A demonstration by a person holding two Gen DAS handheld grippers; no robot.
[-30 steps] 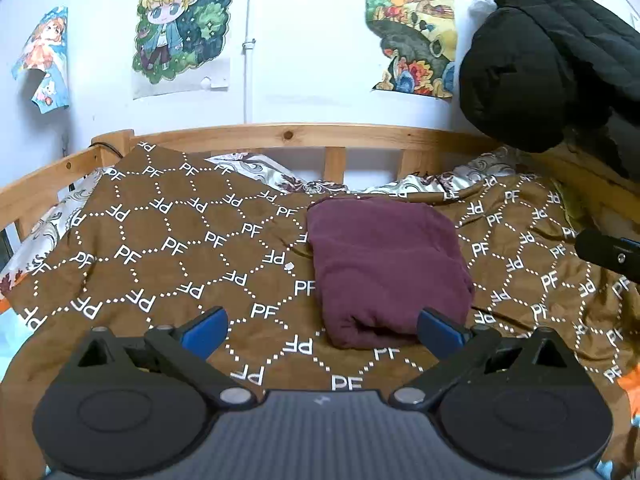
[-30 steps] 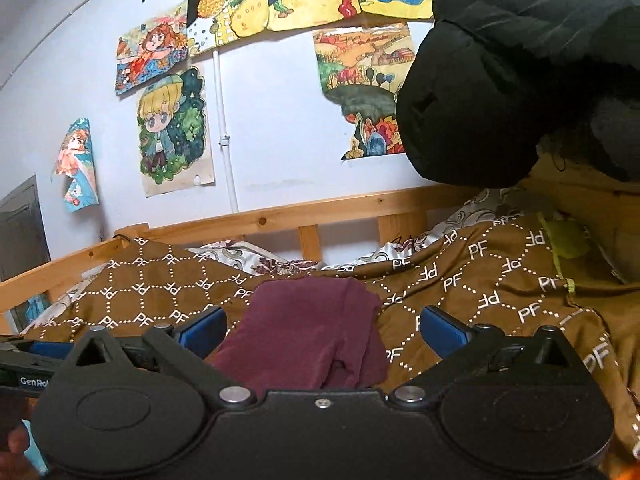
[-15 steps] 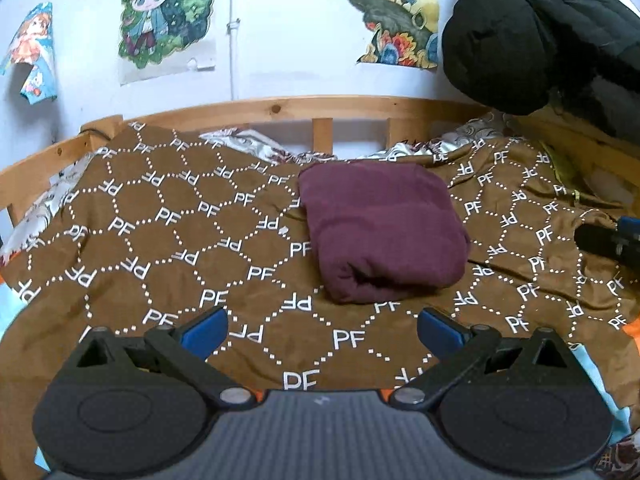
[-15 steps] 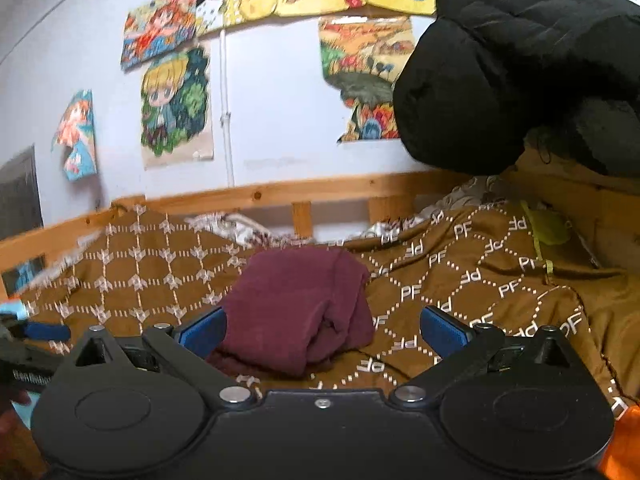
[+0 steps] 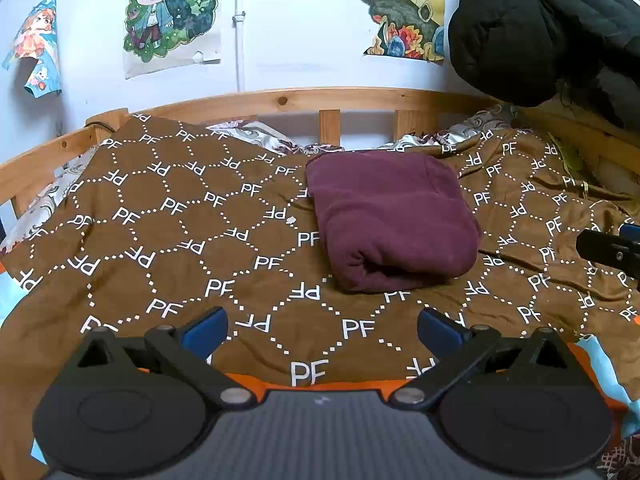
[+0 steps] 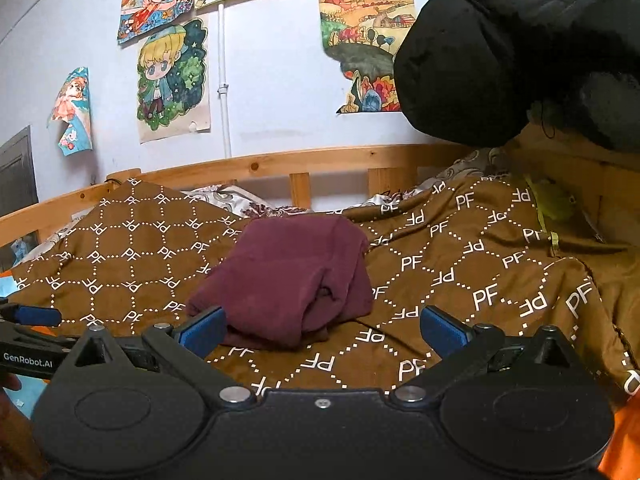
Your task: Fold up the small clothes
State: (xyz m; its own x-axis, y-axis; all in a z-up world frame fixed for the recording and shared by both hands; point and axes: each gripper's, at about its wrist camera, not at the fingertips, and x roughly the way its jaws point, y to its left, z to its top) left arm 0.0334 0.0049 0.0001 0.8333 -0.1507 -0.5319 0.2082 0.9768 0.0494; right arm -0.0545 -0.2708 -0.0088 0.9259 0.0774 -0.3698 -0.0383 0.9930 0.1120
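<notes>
Both tools have drawn back, spread wide, from the folded maroon garment (image 5: 390,216).

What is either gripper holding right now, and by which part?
Nothing. The left gripper and right gripper are both open and empty. The folded maroon garment lies free on the brown blanket.

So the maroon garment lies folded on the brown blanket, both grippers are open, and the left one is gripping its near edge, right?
Not quite. The left gripper grips nothing: in the left wrist view it is open and empty, short of the garment, with bare blanket between them. The rest holds: the garment lies folded on the blanket, and the right gripper is open too.
</notes>
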